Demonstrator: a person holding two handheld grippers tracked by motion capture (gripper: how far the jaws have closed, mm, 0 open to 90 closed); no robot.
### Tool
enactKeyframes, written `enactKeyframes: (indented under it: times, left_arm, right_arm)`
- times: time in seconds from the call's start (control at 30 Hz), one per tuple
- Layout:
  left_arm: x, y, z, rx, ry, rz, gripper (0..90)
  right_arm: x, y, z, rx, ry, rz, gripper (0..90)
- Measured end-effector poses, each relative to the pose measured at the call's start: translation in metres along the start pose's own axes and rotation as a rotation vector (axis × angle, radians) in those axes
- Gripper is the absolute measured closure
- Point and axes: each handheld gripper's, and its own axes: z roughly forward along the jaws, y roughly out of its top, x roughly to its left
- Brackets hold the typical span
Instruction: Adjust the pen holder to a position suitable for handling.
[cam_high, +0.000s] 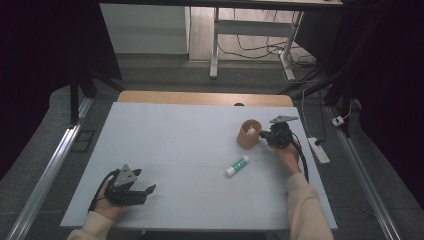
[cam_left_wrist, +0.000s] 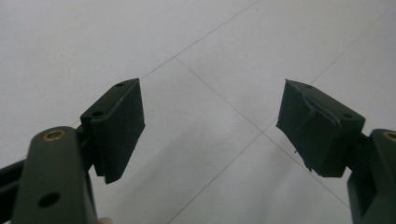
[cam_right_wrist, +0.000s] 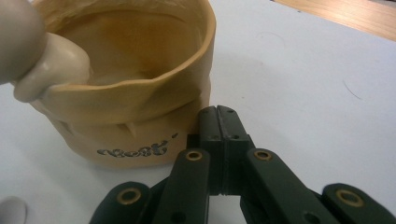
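A tan soft-walled cup stands upright on the white table cover, right of centre. A cream-coloured piece leans over its rim. In the right gripper view the cup is close up, with the cream piece at its upper left. My right gripper points at the cup's right side; its jaws are pressed together beside the cup's lower wall with nothing between them. My left gripper rests near the front left, and in its own view it is open over bare cover.
A white glue stick with a green label lies on the cover in front of the cup. The wooden table edge runs along the back. A power strip and cables lie on the floor at the right.
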Motion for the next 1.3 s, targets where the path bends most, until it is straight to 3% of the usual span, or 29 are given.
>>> enactKeyframes:
  times: [0.77, 1.3]
  left_arm:
    - [0.000, 0.000, 0.000, 0.005, -0.002, 0.005, 22.8]
    - [-0.001, 0.000, 0.001, 0.011, -0.003, 0.009, 22.8]
  right_arm:
    - [0.041, 0.018, 0.013, 0.032, 0.070, -0.114, 89.8]
    - [0.061, 0.027, 0.017, 0.020, 0.119, -0.139, 89.8]
